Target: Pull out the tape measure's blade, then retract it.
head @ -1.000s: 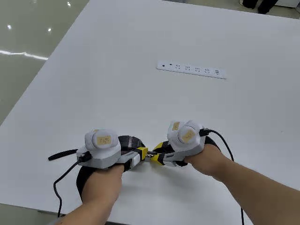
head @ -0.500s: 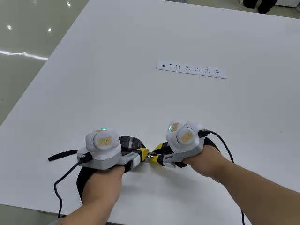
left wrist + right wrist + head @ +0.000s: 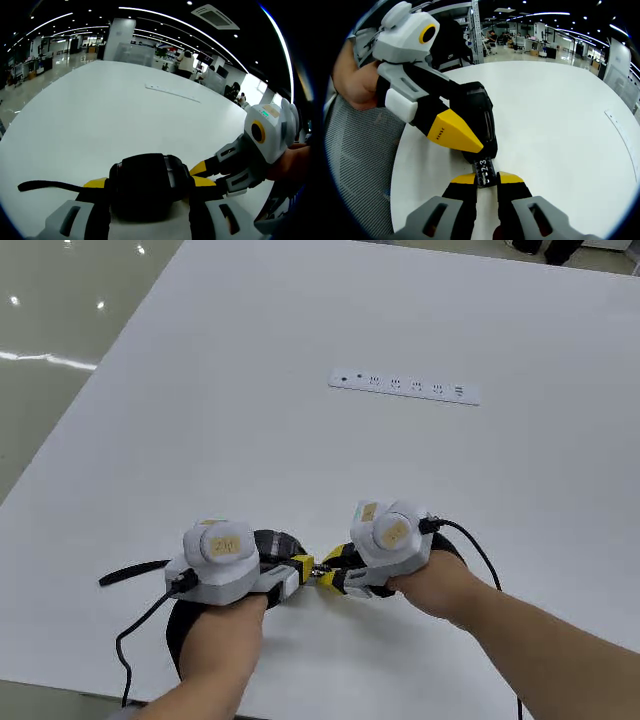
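The black tape measure case [image 3: 147, 192] sits between the yellow-tipped jaws of my left gripper [image 3: 150, 182], which is shut on it near the table's front edge. In the head view the case [image 3: 282, 543] shows just beyond the left gripper [image 3: 298, 568]. My right gripper [image 3: 485, 178] is shut on the end of the blade [image 3: 483, 171], where a short length with printed numbers sticks out of the case [image 3: 479, 117]. The right gripper [image 3: 333, 577] faces the left one almost tip to tip. The case's black wrist strap [image 3: 130, 572] trails off to the left.
A white power strip [image 3: 404, 387] lies flat farther back on the white table [image 3: 250, 420]. Black cables [image 3: 135, 625] hang from both grippers over the front edge. A shiny floor [image 3: 50, 330] lies beyond the table's left edge.
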{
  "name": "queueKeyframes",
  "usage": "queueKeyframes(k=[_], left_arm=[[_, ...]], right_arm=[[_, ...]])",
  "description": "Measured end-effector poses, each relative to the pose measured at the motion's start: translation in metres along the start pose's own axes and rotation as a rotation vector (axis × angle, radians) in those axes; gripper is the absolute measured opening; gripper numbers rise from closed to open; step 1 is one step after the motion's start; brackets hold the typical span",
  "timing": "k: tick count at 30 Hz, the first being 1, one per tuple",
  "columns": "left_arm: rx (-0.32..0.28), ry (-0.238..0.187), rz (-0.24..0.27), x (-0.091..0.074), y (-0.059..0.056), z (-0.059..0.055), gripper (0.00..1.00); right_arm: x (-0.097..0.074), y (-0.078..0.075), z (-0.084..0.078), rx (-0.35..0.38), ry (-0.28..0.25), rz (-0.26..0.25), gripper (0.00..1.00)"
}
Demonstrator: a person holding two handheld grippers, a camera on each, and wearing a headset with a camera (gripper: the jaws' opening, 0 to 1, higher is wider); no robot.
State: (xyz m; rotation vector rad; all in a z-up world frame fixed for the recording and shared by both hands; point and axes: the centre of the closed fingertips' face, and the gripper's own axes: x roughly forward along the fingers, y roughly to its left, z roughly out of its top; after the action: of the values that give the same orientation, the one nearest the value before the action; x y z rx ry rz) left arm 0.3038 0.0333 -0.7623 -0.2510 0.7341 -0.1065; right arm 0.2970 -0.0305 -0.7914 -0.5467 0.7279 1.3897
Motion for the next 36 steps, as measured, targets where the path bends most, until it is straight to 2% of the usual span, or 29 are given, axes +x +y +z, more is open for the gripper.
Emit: queueKeyframes(k=[4,9,14,36], left_arm=[[0.011,0.008,0.007,0.001,0.0,0.0,0.6],[0.032,0.042,0.019,0.002,0.0,-0.002,0.57],[0.03,0.054,0.017,0.001,0.0,-0.003,0.56],[0.022,0.05,0.006,0.0,0.0,-0.003,0.56]], right_arm=[[0.0,0.0,0.0,0.002,-0.004,-0.003,0.11],[0.0,0.0,0.0,-0.002,-0.003,-0.004,0.11],[0.001,0.0,0.0,0.001,-0.009,-0.005,0.11],[0.01,0.005,0.009,-0.011,-0.005,-0.004,0.11]])
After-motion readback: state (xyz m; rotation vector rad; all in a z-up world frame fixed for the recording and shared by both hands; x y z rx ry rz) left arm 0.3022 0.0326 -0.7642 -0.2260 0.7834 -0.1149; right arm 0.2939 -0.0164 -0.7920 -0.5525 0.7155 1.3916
